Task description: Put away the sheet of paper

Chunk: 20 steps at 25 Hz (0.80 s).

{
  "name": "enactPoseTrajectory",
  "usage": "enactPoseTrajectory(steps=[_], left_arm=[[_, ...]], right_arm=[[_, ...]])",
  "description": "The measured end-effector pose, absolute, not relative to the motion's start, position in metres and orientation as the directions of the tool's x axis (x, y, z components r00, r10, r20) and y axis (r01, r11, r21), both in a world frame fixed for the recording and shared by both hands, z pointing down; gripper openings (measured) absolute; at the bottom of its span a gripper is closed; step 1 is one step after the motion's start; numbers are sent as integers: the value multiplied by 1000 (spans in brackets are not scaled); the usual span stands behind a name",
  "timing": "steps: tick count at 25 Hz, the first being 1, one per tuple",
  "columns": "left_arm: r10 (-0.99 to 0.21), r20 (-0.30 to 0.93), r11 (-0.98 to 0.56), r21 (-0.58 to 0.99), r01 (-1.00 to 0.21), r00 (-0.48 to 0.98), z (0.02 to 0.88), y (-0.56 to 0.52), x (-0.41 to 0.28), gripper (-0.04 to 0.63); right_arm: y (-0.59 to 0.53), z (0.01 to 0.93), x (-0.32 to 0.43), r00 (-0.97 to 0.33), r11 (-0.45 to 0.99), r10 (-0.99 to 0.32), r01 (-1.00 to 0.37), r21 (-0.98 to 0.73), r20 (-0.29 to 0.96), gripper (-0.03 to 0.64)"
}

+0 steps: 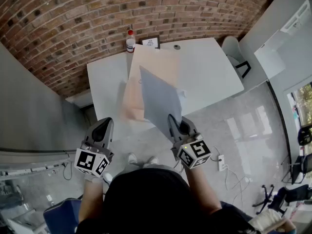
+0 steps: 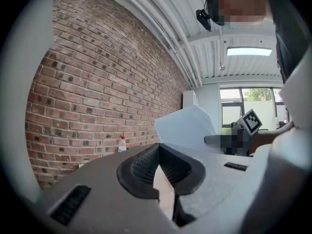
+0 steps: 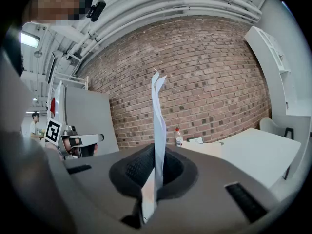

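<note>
A person stands at a white table (image 1: pixel 209 67) that is set against a brick wall (image 1: pixel 73 28), with a gripper in each hand. The right gripper (image 1: pixel 172 118) is clamped on the lower end of the paper (image 1: pixel 158 99), which rises from its jaws on edge in the air, above the near side of the table and a tan sheet (image 1: pixel 148 62) lying there. The left gripper (image 1: pixel 104 125) is held apart to the left, its jaws together on nothing, and a bottle (image 1: pixel 130 41) stands at the table's far edge.
</note>
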State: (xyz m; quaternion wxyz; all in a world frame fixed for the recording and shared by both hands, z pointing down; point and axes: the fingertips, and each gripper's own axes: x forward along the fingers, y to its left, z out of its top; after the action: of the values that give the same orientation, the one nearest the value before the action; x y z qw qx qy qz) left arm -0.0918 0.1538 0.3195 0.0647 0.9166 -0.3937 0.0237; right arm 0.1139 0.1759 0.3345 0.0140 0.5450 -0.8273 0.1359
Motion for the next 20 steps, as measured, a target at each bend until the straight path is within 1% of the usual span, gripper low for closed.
enactPoseTrajectory(steps=[12,20], left_arm=[[-753,130,-638,93,-764,645,329,160,-57,3],[-781,178,-585,123,-801,598,351,150,-56,3]], right_arm=[[170,344,145,-458,412,-874,-876,-251,165,9],[144,359,160,-480,419,-857,-862,-286,189,9]])
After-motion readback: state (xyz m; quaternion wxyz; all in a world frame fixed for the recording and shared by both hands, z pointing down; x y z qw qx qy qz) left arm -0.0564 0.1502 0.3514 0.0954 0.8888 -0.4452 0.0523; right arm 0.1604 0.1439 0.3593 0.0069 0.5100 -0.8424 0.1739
